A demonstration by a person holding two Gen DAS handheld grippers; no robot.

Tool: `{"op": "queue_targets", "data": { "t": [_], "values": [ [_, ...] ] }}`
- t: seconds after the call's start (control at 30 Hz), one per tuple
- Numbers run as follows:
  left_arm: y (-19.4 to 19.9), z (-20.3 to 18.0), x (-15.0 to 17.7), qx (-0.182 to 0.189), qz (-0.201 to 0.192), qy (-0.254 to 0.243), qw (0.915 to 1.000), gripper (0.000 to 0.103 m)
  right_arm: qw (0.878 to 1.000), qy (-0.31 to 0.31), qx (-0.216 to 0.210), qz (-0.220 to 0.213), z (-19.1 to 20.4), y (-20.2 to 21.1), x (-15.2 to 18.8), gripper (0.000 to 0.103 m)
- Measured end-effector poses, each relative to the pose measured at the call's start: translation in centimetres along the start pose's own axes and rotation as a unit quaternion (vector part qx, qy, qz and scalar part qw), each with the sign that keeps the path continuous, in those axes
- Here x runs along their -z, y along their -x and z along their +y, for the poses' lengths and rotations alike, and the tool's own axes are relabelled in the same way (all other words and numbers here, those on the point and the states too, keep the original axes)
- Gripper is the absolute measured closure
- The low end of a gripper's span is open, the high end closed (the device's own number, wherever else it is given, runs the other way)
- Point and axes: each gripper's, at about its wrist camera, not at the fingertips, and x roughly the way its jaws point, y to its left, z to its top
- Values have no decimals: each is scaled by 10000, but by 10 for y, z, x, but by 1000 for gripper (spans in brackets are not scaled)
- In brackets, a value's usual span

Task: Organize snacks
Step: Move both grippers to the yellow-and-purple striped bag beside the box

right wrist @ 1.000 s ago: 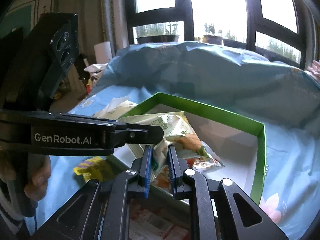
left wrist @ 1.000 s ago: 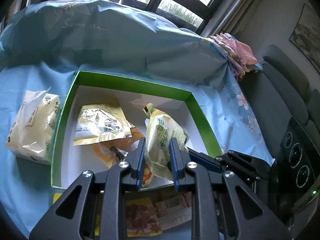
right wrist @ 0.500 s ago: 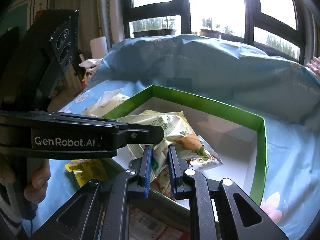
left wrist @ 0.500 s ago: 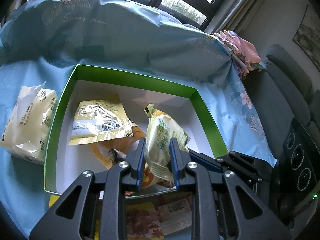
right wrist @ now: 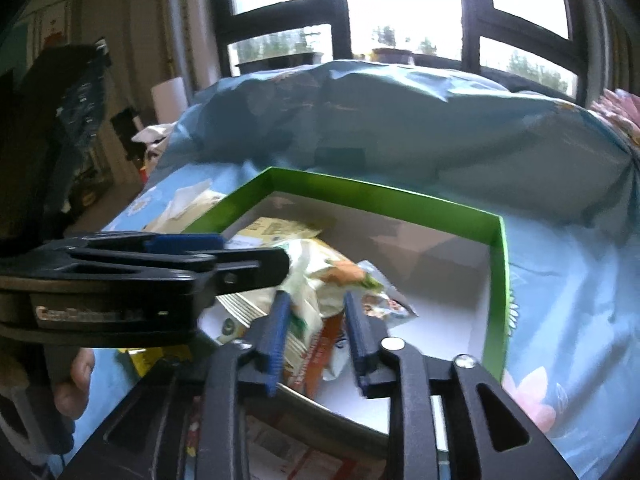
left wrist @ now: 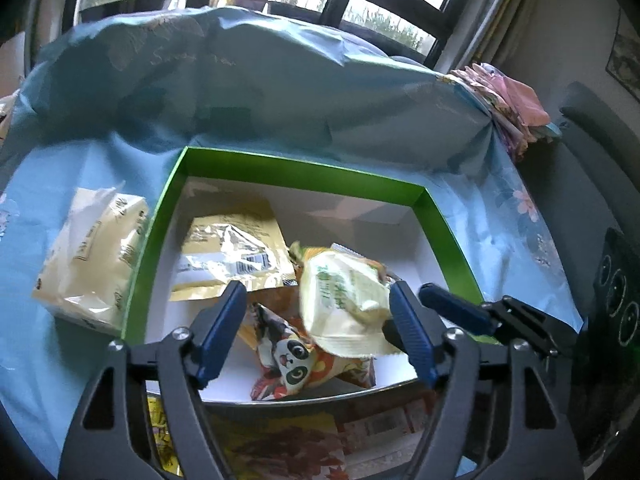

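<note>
As both grippers' jaws open, the green-print packet [left wrist: 344, 304] drops free into the box [left wrist: 304, 168], landing on the panda packet [left wrist: 296, 364]. Left gripper [left wrist: 316, 332] is spread wide, right gripper [right wrist: 316, 336] opening around the packet, pads off it. Earlier both were clenched on it; that snack now looks placed.

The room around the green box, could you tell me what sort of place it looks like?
Probably a home living room: a floral light-blue cloth covers the surface under the green-rimmed cardboard box, dark-framed windows with potted plants stand behind, and a grey upholstered seat sits alongside.
</note>
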Motion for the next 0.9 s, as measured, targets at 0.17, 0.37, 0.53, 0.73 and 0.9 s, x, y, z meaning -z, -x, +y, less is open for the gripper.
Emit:
{"op": "queue_targets", "data": {
  "t": [0.17, 0.37, 0.53, 0.73, 0.9],
  "values": [
    [8, -4, -1, -304, -144, -145, 9993, 18, 9998, -169, 96, -105, -7, 10, -1, 53],
    [21, -6, 0, -498, -215, -254, 9982, 4, 9984, -519, 28, -203, -18, 25, 3, 46],
    [39, -2, 2, -582, -320, -201, 9976, 2, 9969, -720, -147, -275, -24, 37, 8, 45],
    [62, 1, 8, -641, -428, -141, 9969, 0, 9950, -926, -250, -276, -30, 51, 21, 44],
    [79, 8, 17, -708, -450, 1, 9965, 0, 9930, -1044, -510, -213, -31, 57, 34, 43]
  ]
}}
